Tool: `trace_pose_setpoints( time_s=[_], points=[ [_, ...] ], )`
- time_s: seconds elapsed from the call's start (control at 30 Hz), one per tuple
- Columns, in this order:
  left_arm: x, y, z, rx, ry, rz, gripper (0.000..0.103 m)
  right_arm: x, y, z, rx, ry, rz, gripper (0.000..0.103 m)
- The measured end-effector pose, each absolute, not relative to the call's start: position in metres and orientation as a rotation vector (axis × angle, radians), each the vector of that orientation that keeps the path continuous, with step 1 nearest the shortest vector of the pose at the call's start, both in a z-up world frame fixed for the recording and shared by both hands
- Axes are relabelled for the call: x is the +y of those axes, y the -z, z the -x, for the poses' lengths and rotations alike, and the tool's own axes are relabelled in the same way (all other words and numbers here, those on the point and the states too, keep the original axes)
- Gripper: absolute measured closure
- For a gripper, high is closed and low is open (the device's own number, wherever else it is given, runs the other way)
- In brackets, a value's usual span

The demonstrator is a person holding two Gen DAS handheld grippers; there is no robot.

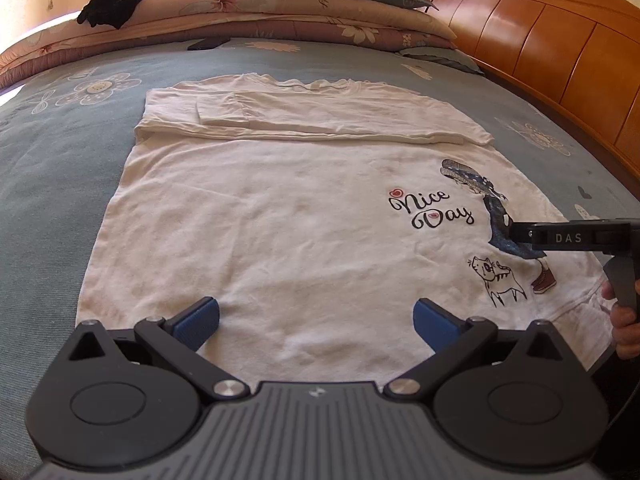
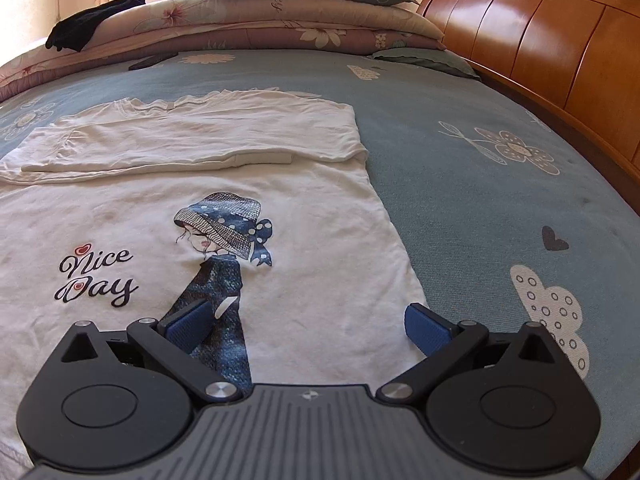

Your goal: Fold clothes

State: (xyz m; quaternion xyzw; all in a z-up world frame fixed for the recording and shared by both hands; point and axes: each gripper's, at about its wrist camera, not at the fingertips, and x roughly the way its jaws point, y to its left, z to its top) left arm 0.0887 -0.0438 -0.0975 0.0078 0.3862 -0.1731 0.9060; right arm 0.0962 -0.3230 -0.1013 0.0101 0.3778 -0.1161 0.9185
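One white T-shirt [image 1: 280, 216] lies spread flat on a bed [image 2: 460, 184] with a blue flowered sheet, its far edge already folded inward over itself. Printed on the shirt in black script is "Nice Day" [image 2: 96, 276], with two small red hearts, beside a drawing of a girl in a dotted blue hat.

Two pairs of tongs are present. The left tongs [image 1: 316, 320] are spread wide and hold nothing, poised over the shirt's near hem, the shirt stretching ahead of them. The right tongs [image 2: 308, 326] are likewise wide open and empty, over the shirt's near right corner; their left pad sits above the girl's blue coat, their right pad above the shirt's edge.

Only the left view shows a small printed cat, the word "DAS" on the side of the right tongs, and fingers [image 1: 624, 328] on their handle. Only the right view shows the girl's face and a black heart on the sheet.

Beyond both tongs: stacked quilts, pillows, one dark garment [image 1: 124, 0], a wooden headboard [image 1: 540, 48].
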Motion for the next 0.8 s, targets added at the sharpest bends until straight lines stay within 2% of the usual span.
trace_pose_setpoints(
  time_s=[0.33, 0.5, 0.8],
  points=[
    [-0.052, 0.082, -0.073, 0.767, 0.363, -0.049, 0.0, -0.317, 0.098, -0.032, 0.836, 0.193, -0.035, 0.0],
    [-0.058, 0.086, -0.069, 0.799, 0.347, -0.102, 0.0, -0.307, 0.087, -0.031, 0.791, 0.153, -0.048, 0.0],
    [-0.057, 0.102, -0.064, 0.838, 0.344, -0.125, 0.0, -0.301, 0.098, -0.023, 0.831, 0.127, -0.04, 0.0]
  ],
)
